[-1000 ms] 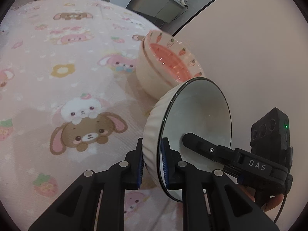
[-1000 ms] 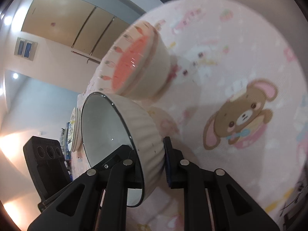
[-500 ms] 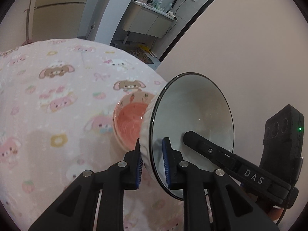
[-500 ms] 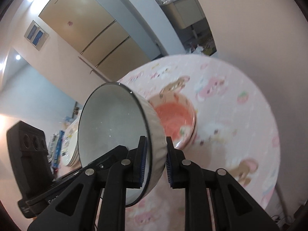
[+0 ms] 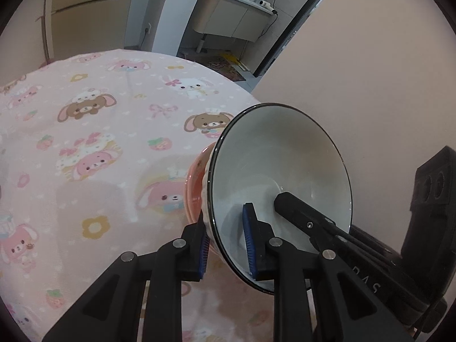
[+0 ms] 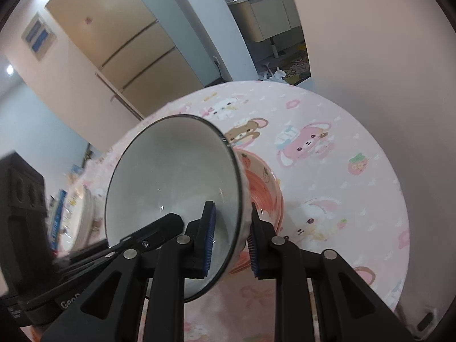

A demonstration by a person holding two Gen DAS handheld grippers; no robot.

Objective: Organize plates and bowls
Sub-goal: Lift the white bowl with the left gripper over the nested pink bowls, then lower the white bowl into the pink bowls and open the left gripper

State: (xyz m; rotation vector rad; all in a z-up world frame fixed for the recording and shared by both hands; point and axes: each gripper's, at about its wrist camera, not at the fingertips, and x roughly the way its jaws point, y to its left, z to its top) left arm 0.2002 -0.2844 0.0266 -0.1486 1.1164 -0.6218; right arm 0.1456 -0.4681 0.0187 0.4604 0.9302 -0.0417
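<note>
White ribbed ceramic bowl was straddled at opposite rims by left claw and right claw, above pink bowl. Left jaws were opening; bowl could drop crooked and chip.

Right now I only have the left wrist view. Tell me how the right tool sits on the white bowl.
Observer: The right tool straddles the rim of the white bowl, one finger inside and one outside. A gap shows at the inner pad.
Operator: Report what lies past the bowl on that side.
Observer: A stack of plates stands on the table beyond it, blurred.
Operator: Check the pink bowl.
Observer: The pink bowl sits upright right behind the tilted white one, and strawberry prints line its inner wall.
</note>
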